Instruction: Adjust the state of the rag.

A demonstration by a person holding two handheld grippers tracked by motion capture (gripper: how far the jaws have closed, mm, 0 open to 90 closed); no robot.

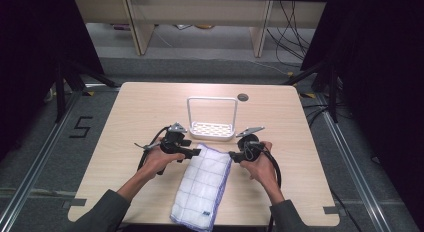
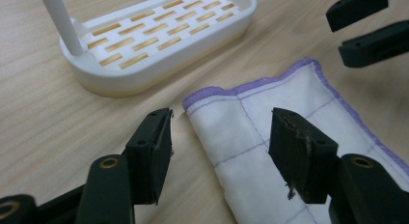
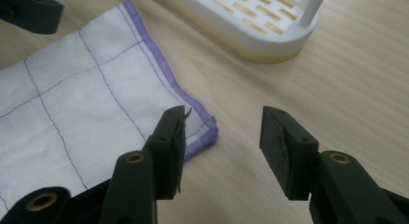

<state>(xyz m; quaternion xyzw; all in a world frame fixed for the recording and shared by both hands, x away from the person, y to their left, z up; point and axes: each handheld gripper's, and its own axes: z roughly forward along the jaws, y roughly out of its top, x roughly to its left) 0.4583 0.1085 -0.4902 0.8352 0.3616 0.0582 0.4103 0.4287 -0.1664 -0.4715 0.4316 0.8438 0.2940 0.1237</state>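
The folded cloth lies flat on the worktop, just before the white rack. My left claw and right claw, both released, straddle its far corners; I should pinch both evenly.

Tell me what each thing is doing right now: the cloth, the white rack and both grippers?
cloth: folded, lying flat on the table, not gripped.
white rack: upright, nothing on it, just beyond the cloth.
left gripper: open, at the cloth's far left corner.
right gripper: open, at the cloth's far right corner.
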